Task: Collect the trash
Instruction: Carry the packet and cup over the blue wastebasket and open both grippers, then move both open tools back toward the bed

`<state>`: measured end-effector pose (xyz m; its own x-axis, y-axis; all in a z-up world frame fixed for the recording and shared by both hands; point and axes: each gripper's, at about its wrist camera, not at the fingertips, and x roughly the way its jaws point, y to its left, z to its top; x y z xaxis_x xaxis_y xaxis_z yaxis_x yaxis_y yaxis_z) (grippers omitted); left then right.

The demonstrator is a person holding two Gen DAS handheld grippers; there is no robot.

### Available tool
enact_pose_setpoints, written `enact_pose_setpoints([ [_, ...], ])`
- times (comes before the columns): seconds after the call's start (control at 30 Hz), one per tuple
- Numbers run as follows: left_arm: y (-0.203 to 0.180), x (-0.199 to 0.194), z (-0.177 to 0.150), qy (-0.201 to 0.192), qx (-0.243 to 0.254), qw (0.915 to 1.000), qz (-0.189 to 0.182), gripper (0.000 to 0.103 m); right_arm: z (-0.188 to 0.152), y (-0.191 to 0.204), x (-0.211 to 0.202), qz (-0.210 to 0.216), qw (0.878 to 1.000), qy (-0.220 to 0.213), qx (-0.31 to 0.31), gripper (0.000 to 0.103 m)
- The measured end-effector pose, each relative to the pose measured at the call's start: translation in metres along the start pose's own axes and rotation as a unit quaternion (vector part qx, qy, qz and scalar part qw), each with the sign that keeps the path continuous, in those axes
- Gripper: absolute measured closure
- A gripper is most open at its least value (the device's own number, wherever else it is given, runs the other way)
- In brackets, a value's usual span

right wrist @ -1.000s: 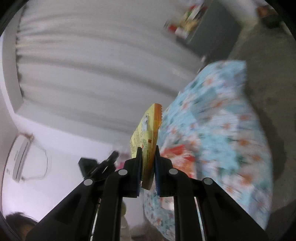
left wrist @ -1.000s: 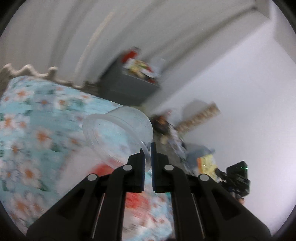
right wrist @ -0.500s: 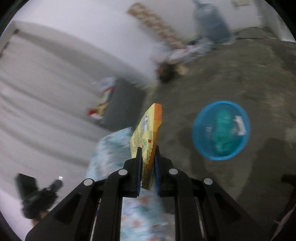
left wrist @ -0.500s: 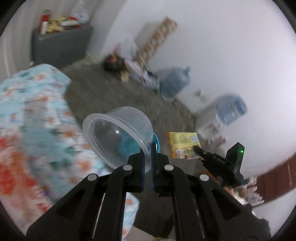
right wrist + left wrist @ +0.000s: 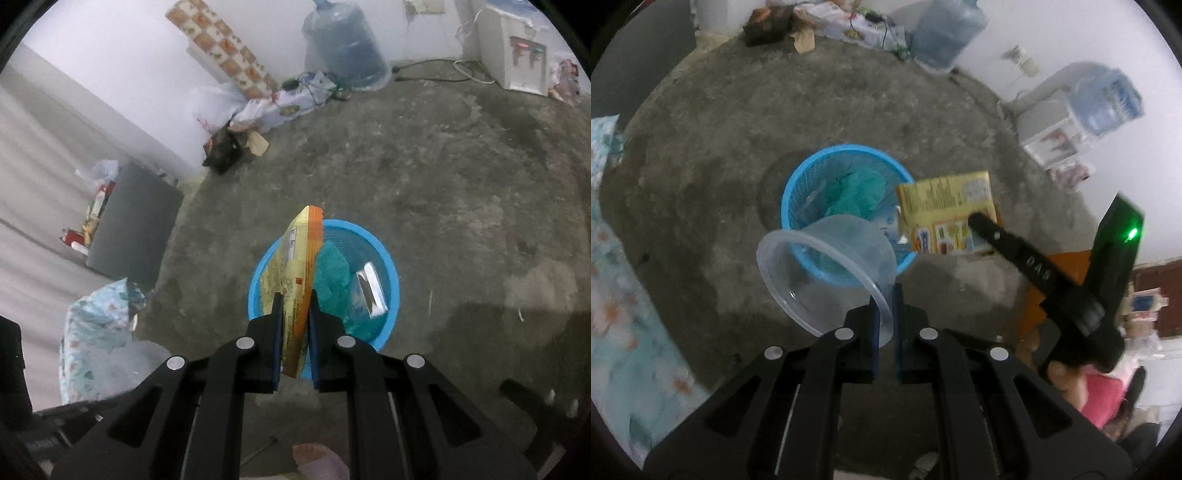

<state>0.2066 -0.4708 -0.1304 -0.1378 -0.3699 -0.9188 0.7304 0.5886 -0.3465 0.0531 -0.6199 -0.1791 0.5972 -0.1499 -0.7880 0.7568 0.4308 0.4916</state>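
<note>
claws [image 5: 885,295] grip cup [image 5: 827,273], packet [image 5: 295,280].

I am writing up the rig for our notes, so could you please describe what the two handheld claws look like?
Both are matte black plastic. The left claw and right claw each have two angular fingers with cut-out slots, round silver rivets and blue pads. Seen from the left wrist view, the right unit bears embossed lettering and a green indicator light. A pink garment shows behind it.

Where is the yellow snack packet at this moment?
The yellow snack packet is clamped in the right hand-held gripper, above the blue basket on the floor; in the left wrist view it shows right of the clear plastic cup.
</note>
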Motion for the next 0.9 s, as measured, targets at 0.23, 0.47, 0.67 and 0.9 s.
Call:
enact_pose_setpoints([
  [0.23,0.023,0.05,0.027,-0.018,-0.036,0.9991,0.015,0.051,0.017,-0.011,0.087,0.003,0.998,0.057,-0.003,0.04],
  [0.47,0.028,0.03,0.029,-0.039,-0.048,0.9981,0.007,0.05,0.003,-0.04,0.083,-0.01,0.997,0.054,0.05,0.04],
  [0.67,0.011,-0.029,0.02,-0.088,-0.028,0.9957,-0.007,0.045,-0.004,-0.027,0.046,0.004,0.998,0.022,0.059,0.04],
  [0.9,0.003,-0.139,-0.03,-0.182,0.009,0.9827,-0.035,0.034,-0.021,0.047,-0.028,0.038,0.998,-0.032,-0.023,0.033],
])
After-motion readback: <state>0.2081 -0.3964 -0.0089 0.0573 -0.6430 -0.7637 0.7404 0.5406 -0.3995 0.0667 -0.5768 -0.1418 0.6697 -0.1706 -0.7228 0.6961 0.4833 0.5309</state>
